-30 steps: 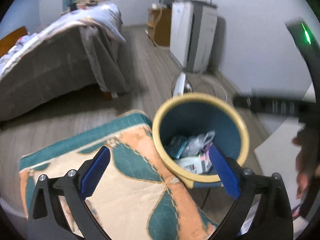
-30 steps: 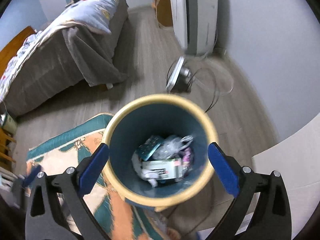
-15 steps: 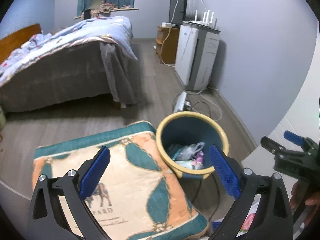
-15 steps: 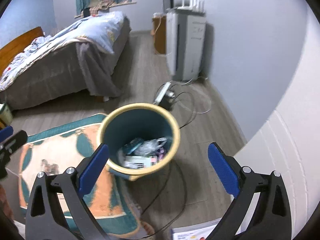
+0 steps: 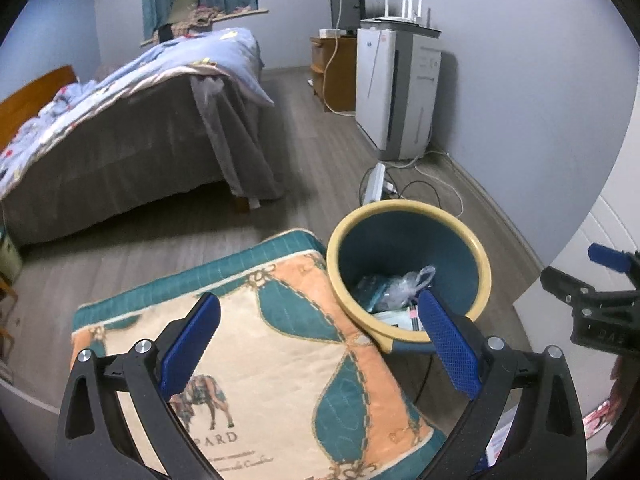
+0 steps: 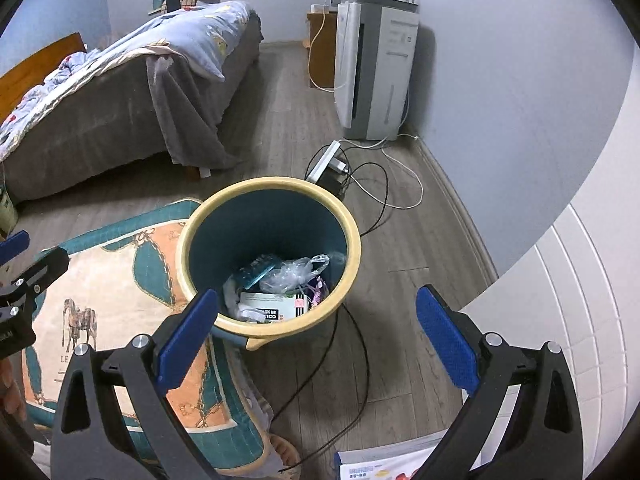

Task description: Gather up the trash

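— Grey wood-look flooring (image 6: 404,248) is seen across a bedroom, with a bed (image 5: 120,136) under a blue duvet at the far left and a white air purifier (image 6: 374,72) against the pale wall at the far right. What is found in the middle?

— A teal wastebasket (image 6: 267,216) with a cream rim is stood on the floor, touching the right edge of a folded blanket (image 5: 280,380) printed in teal, peach and cream with a horse motif. Trash (image 6: 280,284) is held inside it: a clear plastic bag, a teal packet and a white carton with printing.

— How are the claws set?

— The left gripper (image 5: 316,340) is spread wide with nothing between its blue pads; it is held above the blanket, and its right pad is overlapped with the near rim of the wastebasket in its own view. The right gripper (image 6: 318,332) is likewise spread wide and empty, held above the near right side of the wastebasket. Each gripper is caught at the edge of the other's view.

— What else is noticed on the floor?

— A white power strip (image 6: 326,162) is laid just beyond the wastebasket, with black and white cables (image 6: 384,196) looped near it, and one black cable is trailed past the basket's near side. A printed paper (image 6: 380,464) is seen at the near edge of the right wrist view.
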`<state>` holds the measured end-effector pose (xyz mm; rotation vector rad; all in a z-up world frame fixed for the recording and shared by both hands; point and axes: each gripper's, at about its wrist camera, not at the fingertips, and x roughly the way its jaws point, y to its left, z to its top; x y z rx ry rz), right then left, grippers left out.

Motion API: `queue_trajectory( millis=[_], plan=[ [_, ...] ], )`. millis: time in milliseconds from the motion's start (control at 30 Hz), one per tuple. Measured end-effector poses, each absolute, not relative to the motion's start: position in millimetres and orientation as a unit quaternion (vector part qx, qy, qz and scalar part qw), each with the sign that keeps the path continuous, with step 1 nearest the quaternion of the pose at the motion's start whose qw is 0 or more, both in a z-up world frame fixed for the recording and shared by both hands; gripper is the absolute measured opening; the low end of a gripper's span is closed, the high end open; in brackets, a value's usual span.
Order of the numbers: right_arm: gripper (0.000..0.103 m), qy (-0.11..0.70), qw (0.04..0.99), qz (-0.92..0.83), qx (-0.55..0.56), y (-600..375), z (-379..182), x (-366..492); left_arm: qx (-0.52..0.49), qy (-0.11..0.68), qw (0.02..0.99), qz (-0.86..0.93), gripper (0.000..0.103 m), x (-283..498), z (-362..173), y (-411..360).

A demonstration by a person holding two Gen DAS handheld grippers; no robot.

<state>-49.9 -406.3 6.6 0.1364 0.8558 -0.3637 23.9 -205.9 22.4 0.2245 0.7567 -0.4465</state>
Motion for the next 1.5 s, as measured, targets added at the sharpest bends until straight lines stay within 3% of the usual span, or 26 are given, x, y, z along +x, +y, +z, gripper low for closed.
queue_trajectory(
  millis=[1500],
  plan=[
    [0.097,0.414,0.890,-0.185,0.052,-404.1,7.8,-48.1,0.109,0.356,0.901,-0.222,0.098,23.1,27.6,-198.6]
  ],
)
